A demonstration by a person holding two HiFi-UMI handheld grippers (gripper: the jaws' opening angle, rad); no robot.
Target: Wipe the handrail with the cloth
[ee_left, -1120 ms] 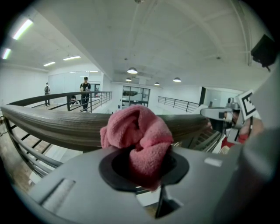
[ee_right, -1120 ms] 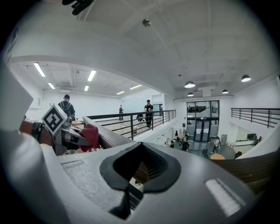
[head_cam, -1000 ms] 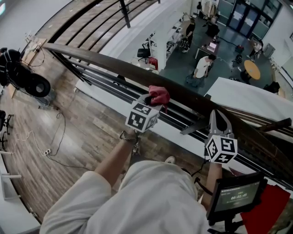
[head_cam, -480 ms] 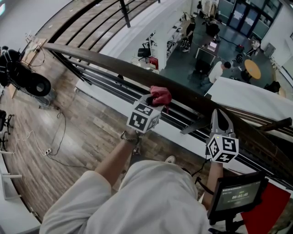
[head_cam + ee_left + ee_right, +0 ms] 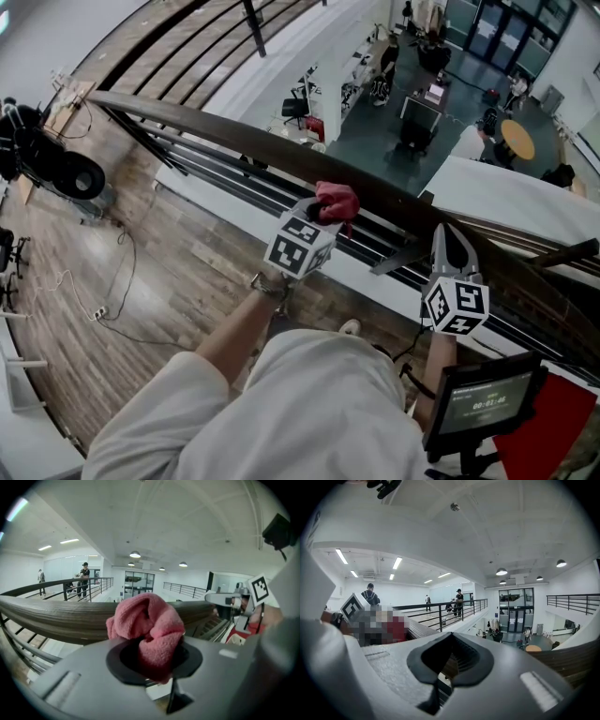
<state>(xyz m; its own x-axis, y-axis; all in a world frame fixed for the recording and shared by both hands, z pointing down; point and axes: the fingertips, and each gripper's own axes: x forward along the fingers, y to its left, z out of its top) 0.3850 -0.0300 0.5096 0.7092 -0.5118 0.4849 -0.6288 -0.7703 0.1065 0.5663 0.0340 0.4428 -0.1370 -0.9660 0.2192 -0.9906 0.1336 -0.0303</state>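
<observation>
A dark wooden handrail (image 5: 234,136) runs from upper left to lower right across the head view, above a drop to a lower floor. My left gripper (image 5: 323,208) is shut on a bunched pink cloth (image 5: 336,201), pressed against the near side of the rail. In the left gripper view the cloth (image 5: 149,625) bulges out of the jaws in front of the handrail (image 5: 56,618). My right gripper (image 5: 451,246) sits to the right, its closed jaws pointing at the rail with nothing held; the right gripper view shows the jaws (image 5: 449,660) shut and empty.
Thin metal bars (image 5: 216,169) run below the handrail. A small screen (image 5: 480,398) on a stand sits at the lower right beside a red sheet (image 5: 548,431). Black round gear (image 5: 56,169) and cables lie on the wooden floor at left. People and desks show on the floor below.
My left gripper with the cloth has slid a little to the right along the handrail. The right gripper has stayed put. A person below has walked to the right.
</observation>
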